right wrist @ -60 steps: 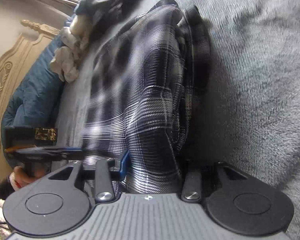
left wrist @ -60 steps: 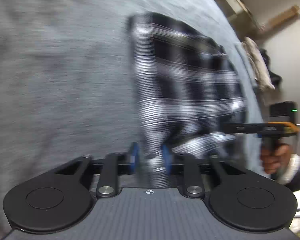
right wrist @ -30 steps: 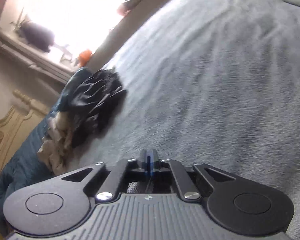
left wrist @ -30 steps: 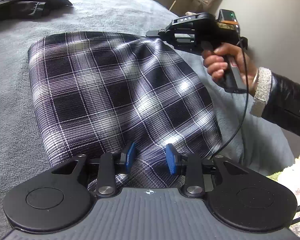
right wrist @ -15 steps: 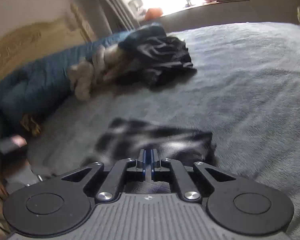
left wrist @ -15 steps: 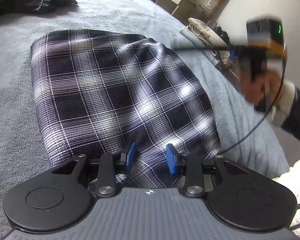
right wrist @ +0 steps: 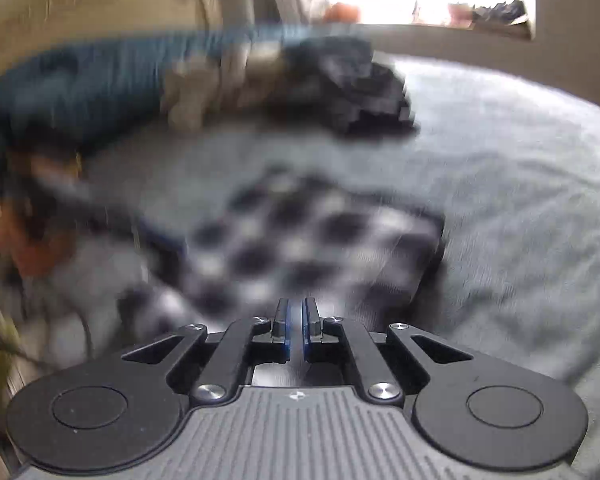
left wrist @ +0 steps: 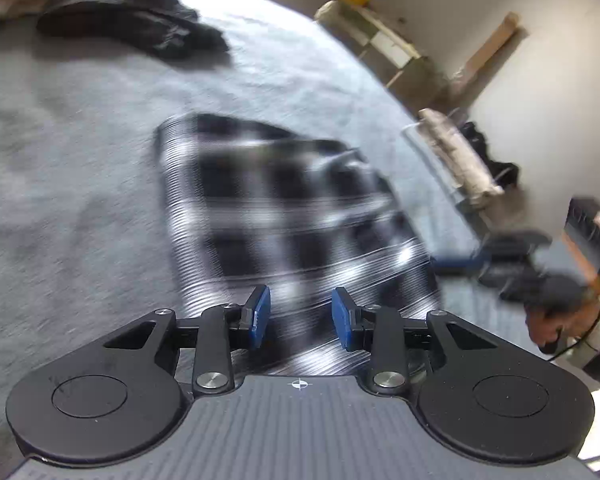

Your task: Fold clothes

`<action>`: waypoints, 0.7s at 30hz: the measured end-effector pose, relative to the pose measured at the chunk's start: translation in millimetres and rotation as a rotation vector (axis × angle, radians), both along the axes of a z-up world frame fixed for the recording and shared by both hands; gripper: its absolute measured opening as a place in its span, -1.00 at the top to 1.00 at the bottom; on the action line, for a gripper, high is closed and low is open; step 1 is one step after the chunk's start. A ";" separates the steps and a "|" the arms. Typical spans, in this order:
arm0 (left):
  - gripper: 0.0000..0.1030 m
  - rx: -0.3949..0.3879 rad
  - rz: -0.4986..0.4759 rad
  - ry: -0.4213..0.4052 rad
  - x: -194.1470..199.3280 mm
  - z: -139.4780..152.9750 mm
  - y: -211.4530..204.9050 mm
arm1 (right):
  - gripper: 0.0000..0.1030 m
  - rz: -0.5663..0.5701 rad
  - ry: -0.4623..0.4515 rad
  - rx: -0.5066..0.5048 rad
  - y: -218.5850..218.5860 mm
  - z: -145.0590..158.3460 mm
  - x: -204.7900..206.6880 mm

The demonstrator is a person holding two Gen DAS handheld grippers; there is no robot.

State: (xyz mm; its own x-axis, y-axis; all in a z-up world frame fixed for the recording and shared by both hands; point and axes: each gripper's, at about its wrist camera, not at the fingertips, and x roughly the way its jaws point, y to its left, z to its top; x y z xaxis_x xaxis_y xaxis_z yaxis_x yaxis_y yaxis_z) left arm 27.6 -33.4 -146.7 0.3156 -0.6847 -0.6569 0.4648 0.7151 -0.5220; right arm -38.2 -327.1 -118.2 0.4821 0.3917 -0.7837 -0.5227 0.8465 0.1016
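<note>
Left wrist view: the left gripper (left wrist: pixel 300 314) hovered with jaws apart and empty, the folded plaid shirt (left wrist: pixel 284 216) lying on the grey bedspread (left wrist: pixel 80 200) just ahead. The right gripper (right wrist: pixel 296 328), jaws nearly together and empty, faced the shirt too.

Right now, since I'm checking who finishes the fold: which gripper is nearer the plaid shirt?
Left, by a little. The left gripper hangs over the plaid shirt, at its near edge; the right gripper sits just off its side edge, apparently clear of the cloth.
</note>
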 end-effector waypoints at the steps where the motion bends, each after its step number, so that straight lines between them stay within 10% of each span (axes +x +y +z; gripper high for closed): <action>1: 0.35 0.002 0.010 0.007 -2.1 -0.5 1.6 | 0.89 -0.014 0.052 -0.088 3.4 -18.3 0.8; 6: 0.35 0.041 -0.003 -0.011 -19.3 5.1 8.3 | 0.88 -0.155 0.041 -0.068 -10.2 -3.6 2.3; 12: 0.35 0.115 -0.076 0.021 -45.9 -8.7 8.0 | 0.88 -0.030 -0.051 0.139 8.8 31.2 -9.5; 18: 0.35 0.171 -0.123 0.086 -69.1 -32.3 10.2 | 0.88 -0.001 0.232 0.091 24.6 -27.1 -29.0; 21: 0.35 0.156 -0.112 0.062 -68.7 -20.2 19.8 | 0.88 0.022 0.213 0.102 24.4 -8.0 -35.1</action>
State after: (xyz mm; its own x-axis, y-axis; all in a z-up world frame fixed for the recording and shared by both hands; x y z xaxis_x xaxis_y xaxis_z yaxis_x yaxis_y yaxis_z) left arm -41.1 -13.6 -166.9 0.1988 -0.6016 -0.7737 0.5168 0.7351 -0.4388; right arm -73.3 -302.7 -126.2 0.3003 0.4828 -0.8227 -0.4988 0.8146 0.2960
